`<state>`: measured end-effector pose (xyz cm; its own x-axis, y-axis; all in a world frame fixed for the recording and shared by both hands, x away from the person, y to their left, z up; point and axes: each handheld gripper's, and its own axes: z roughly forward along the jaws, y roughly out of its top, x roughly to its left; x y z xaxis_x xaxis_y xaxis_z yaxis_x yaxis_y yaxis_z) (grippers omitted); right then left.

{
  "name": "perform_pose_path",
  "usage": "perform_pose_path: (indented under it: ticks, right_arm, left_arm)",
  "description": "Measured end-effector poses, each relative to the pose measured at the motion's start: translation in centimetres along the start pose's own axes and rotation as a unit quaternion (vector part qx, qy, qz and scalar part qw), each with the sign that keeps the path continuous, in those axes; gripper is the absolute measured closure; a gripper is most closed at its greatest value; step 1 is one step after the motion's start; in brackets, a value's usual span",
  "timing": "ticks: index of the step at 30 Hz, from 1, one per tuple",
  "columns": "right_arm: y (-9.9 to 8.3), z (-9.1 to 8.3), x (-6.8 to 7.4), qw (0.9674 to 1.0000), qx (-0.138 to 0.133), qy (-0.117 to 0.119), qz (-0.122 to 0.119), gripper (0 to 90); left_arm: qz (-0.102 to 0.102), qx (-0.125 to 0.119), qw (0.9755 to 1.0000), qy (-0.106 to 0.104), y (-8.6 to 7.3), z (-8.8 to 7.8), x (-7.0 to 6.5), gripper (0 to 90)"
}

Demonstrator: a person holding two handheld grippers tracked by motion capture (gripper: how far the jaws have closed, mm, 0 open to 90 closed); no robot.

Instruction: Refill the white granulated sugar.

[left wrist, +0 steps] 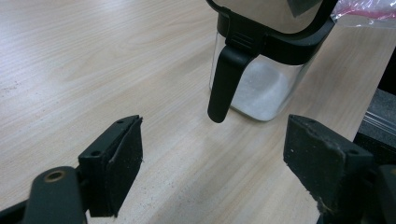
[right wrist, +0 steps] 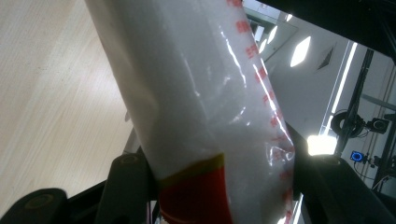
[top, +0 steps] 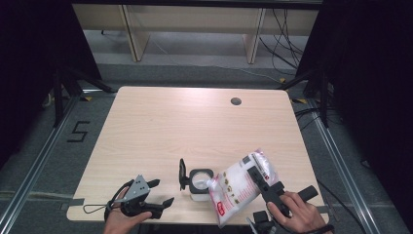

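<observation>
Looking down from the high view, we take the clear jar point(top: 199, 185) near the front edge of the table point(top: 195, 126) as our landmark. It is a small square container with a black rim, its black lid point(top: 182, 174) flipped up on the jar's left side, and white grains lie in its bottom in the left gripper view. Far beyond the jar, near the table's back edge, we see a round cable hole point(top: 236, 101); the wood between them is bare.

Just to the jar's right we hold the plastic bag point(top: 242, 185) of white grains in the right gripper point(top: 258, 179). Its jaws are clamped on the bag's body; in the right gripper view the pouch bulges between the two black jaws, its red-and-yellow band close to them. The bag's long axis is tilted, running from its upper end, up and to the right of the jar, down and to the left, where the lower corner reaches the jar's open mouth.

To the jar's left the left gripper point(top: 162, 192) hovers near the table edge, jaws spread wide and gripping nothing, pointed toward the jar, with only tabletop between.
</observation>
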<state>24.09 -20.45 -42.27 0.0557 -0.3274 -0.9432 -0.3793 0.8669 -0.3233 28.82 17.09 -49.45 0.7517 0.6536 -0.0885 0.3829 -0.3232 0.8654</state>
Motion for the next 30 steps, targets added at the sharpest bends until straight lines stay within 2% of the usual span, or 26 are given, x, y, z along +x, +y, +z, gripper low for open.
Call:
perform_pose_path:
  ticks: [4, 6, 7, 8, 9, 11, 12, 16, 19, 20, 21, 22, 23, 26, 30]
  right_arm:
    - [0.04, 0.01, -0.05, 1.0, 0.0, 0.001, -0.001, 52.3]
    - [0.12, -0.15, -0.07, 0.9999, 0.01, 0.009, 0.0, 52.3]
    - [0.13, 0.0, -0.28, 0.9999, 0.003, 0.01, -0.012, 52.3]
    - [0.13, 0.0, -0.28, 0.9999, 0.003, 0.01, -0.012, 52.3]
    - [0.13, -0.1, -0.12, 0.9999, 0.009, 0.01, 0.0, 52.3]
    - [0.11, -0.03, -0.08, 1.0, 0.003, 0.001, -0.001, 52.3]
    - [0.13, 0.02, -0.29, 0.9999, 0.002, 0.01, -0.012, 52.4]
    - [0.14, -0.01, -0.26, 0.9999, 0.004, 0.01, -0.009, 52.4]
    - [0.14, 0.04, -0.33, 0.9999, 0.002, 0.01, -0.011, 52.4]
    - [0.16, 0.03, -0.32, 0.9999, 0.003, 0.012, -0.009, 52.5]
    - [0.13, 0.12, -0.28, 0.9999, -0.006, 0.002, -0.012, 52.5]
    - [0.16, 0.04, -0.33, 0.9999, 0.002, 0.012, -0.01, 52.5]
    - [0.13, 0.07, -0.33, 0.9999, 0.001, 0.012, -0.01, 52.5]
    - [0.09, 0.01, -0.21, 0.9999, 0.004, 0.011, -0.004, 52.5]
    - [0.11, 0.06, -0.26, 0.9999, 0.004, 0.012, -0.005, 52.6]
  left_arm:
    - [-0.008, 0.0, 1.0, 0.0, -0.05, 0.07, -0.08, 19.2]
    - [-0.005, 0.0, 1.0, 0.0, -0.04, 0.07, -0.09, 19.2]
    - [-0.005, 0.001, 1.0, 0.0, -0.04, 0.07, -0.06, 19.1]
    - [-0.006, 0.001, 1.0, 0.001, -0.03, 0.05, -0.07, 19.1]
    - [-0.003, 0.001, 1.0, 0.001, -0.02, 0.04, -0.04, 19.2]
    - [-0.005, 0.001, 1.0, 0.0, -0.04, 0.06, -0.06, 19.2]
    - [-0.004, 0.001, 1.0, 0.0, -0.03, 0.05, -0.05, 19.2]
    - [0.007, 0.001, 1.0, -0.002, 0.01, 0.05, 0.06, 19.2]
    - [0.0, 0.0, 1.0, 0.0, 0.0, 0.05, 0.0, 19.2]
    - [0.008, 0.0, 1.0, -0.002, 0.02, 0.04, 0.08, 19.2]
    - [0.007, 0.001, 1.0, -0.002, 0.01, 0.03, 0.06, 19.2]
    - [0.007, 0.002, 1.0, -0.001, 0.01, 0.02, 0.07, 19.2]
    - [0.0, 0.001, 1.0, 0.001, -0.01, 0.04, 0.0, 19.2]
    - [0.007, 0.0, 1.0, -0.003, 0.01, 0.03, 0.08, 19.2]
    - [0.001, 0.0, 1.0, -0.001, 0.01, 0.04, 0.01, 19.1]
